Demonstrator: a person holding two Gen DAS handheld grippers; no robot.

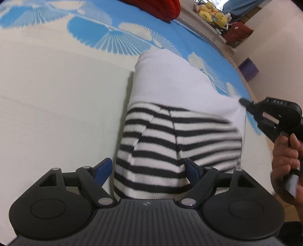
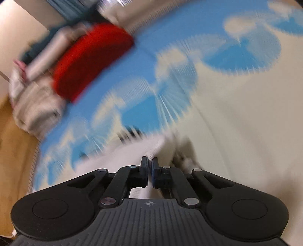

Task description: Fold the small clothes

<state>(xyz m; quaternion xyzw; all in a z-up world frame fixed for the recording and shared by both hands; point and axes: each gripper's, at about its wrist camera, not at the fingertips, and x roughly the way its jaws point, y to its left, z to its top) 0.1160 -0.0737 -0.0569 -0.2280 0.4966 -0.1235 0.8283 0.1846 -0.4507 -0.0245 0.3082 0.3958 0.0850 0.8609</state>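
Note:
A small garment point(image 1: 170, 117), white at the far half and black-and-white striped at the near half, lies on a bed sheet point(image 1: 56, 106) with blue fan prints. My left gripper point(image 1: 146, 170) is open, its blue pads on either side of the striped near end. My right gripper point(image 1: 243, 102) is shut on the garment's white right edge and lifts it. In the blurred right wrist view that gripper point(image 2: 150, 164) pinches white fabric point(image 2: 132, 153) between its pads.
A red folded item point(image 1: 162, 7) lies at the far edge of the bed; it also shows in the right wrist view point(image 2: 90, 60) beside grey and white clothes point(image 2: 36, 106). Yellow plush toys point(image 1: 212, 13) sit on a shelf. A purple box point(image 1: 248, 69) stands on the floor.

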